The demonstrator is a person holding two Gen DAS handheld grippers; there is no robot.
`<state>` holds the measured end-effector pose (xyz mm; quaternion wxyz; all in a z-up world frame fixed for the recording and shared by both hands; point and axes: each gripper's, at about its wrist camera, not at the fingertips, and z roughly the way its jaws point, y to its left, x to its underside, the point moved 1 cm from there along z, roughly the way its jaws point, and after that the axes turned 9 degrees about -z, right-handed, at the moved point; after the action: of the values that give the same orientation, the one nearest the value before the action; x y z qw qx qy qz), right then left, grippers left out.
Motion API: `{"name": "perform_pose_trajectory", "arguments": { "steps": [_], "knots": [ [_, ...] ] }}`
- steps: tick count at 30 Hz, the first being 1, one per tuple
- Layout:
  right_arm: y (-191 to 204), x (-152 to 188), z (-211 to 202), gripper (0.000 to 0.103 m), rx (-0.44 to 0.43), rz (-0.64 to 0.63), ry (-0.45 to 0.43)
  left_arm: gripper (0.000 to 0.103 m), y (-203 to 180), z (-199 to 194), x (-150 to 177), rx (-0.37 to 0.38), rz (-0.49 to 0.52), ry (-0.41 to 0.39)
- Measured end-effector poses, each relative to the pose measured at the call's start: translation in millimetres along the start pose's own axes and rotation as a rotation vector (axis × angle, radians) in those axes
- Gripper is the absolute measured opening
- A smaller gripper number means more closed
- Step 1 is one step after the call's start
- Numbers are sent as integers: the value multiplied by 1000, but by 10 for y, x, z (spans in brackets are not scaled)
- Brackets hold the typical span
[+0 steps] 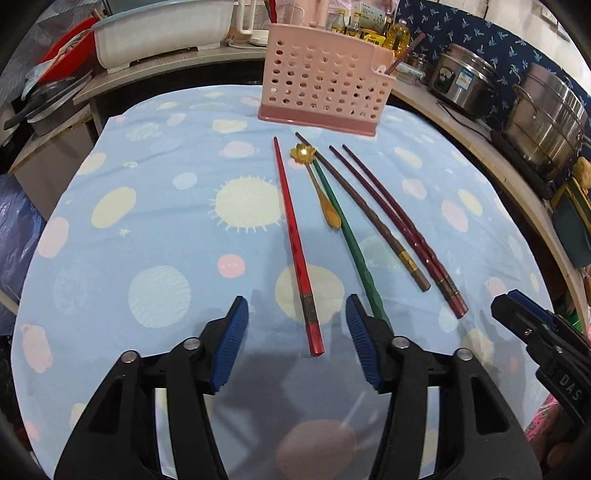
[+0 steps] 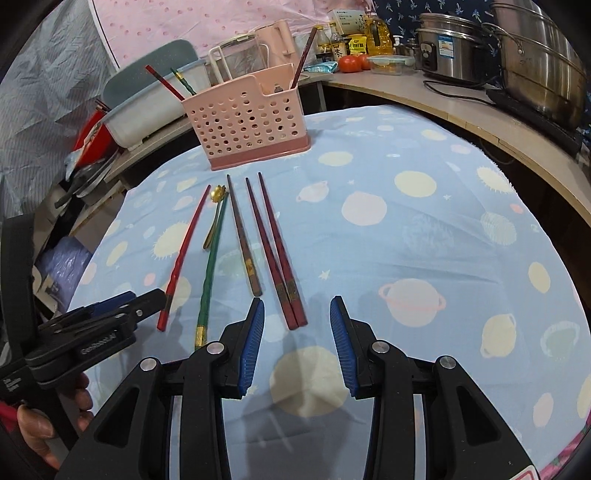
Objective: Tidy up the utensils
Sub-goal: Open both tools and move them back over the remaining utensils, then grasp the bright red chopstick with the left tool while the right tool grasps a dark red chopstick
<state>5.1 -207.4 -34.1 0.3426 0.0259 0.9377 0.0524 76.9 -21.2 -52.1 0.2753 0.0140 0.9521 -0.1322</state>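
Observation:
Loose utensils lie side by side on the blue planet-print cloth (image 1: 155,206): a red chopstick (image 1: 293,236), a gold flower-ended spoon (image 1: 323,192), a green chopstick (image 1: 351,243), a brown chopstick (image 1: 369,218) and a dark red pair (image 1: 402,232). Behind them stands a pink perforated holder (image 1: 321,77) with some chopsticks in it (image 2: 243,122). My left gripper (image 1: 295,314) is open, its fingers either side of the red chopstick's near end. My right gripper (image 2: 297,314) is open and empty, just short of the dark red pair (image 2: 280,258).
A wooden counter curves behind and to the right, with steel pots (image 1: 546,118), a rice cooker (image 2: 447,51), oil bottles (image 2: 376,33) and tomatoes (image 2: 351,62). A white tub (image 1: 162,29) sits at the back left. The right gripper shows at the left wrist view's right edge (image 1: 517,314).

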Motion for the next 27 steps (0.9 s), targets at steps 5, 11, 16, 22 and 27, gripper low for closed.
{"name": "perform_pose_trajectory", "arguments": {
  "steps": [5, 11, 16, 22, 27],
  "knots": [
    [-20, 3, 14, 36, 4, 0, 3, 30, 0, 92, 38, -27, 16, 0],
    [-21, -43, 153, 36, -6, -7, 26, 7, 109, 101, 4, -24, -13, 4],
    [-14, -91, 280, 29, -2, -23, 38, 7, 172, 95, 2, -5, -33, 13],
    [-36, -120, 432, 21, 6, -30, 59, 7, 153, 100, 9, -19, -18, 7],
    [-29, -105, 493, 20, 1, -40, 66, 7, 149, 108, 13, -21, -12, 3]
  ]
}}
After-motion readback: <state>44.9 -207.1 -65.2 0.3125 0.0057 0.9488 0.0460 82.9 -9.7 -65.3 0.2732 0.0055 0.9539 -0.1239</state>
